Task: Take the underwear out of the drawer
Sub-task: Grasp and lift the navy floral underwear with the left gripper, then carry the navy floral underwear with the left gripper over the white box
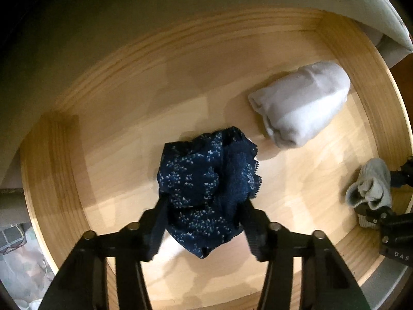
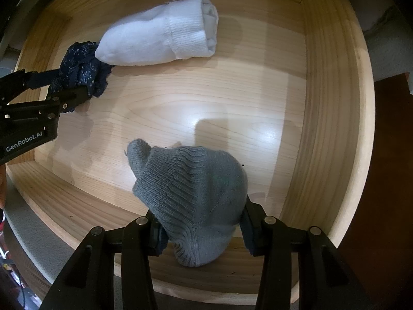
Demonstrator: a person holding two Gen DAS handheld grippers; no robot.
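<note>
Pale wooden drawer [image 2: 333,82], glossy floor, white sock roll [image 2: 160,33]

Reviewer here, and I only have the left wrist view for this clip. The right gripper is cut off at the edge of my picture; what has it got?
Observer: The right gripper is shut on a grey sock, which fills the gap between its fingers.
Operator: Is that sock still on the drawer floor?
Observer: Hard to tell; it hangs over the drawer's front edge.
Operator: The white bundle looks like a blob to me.
Observer: It is a rolled white sock with a ribbed cuff, lying on the drawer floor.
Operator: Does it touch the navy underwear?
Observer: The navy underwear, held by the left gripper, meets the sock's closed end.
</note>
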